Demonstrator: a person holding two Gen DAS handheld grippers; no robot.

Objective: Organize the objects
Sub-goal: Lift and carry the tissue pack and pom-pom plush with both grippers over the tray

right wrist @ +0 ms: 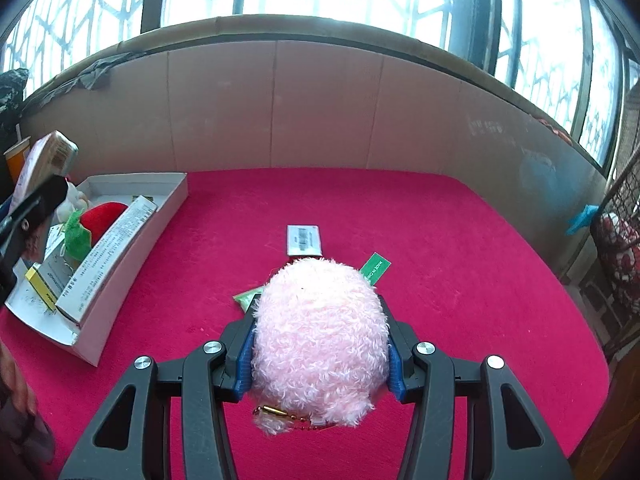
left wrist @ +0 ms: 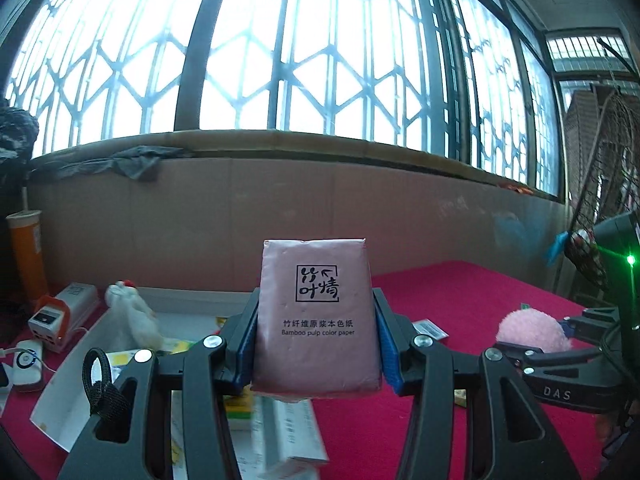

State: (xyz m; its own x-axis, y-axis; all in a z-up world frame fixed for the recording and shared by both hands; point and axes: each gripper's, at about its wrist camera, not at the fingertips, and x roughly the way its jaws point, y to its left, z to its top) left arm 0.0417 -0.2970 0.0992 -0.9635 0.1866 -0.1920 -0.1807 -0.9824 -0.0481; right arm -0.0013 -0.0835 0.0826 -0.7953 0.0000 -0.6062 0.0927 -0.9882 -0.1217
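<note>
My left gripper (left wrist: 316, 344) is shut on a pink tissue pack (left wrist: 316, 312) printed "Bamboo pulp color paper", held upright above the white cardboard box (left wrist: 60, 396). The pack also shows in the right wrist view (right wrist: 44, 160) at far left, over the box (right wrist: 132, 256). My right gripper (right wrist: 320, 348) is shut on a fluffy pink plush toy (right wrist: 320, 332) with a gold bead chain, held above the red cloth (right wrist: 460, 280). The plush also shows in the left wrist view (left wrist: 532, 332), to the right.
The box holds a long white carton (right wrist: 108, 252), a red plush (right wrist: 104, 216), a green mesh bag (right wrist: 76, 232) and a yellow packet. A white label (right wrist: 304, 240) and green tags (right wrist: 374, 268) lie on the cloth. A cardboard wall (right wrist: 320, 108) stands behind. An orange cup (left wrist: 26, 248) and white devices (left wrist: 60, 316) are at left.
</note>
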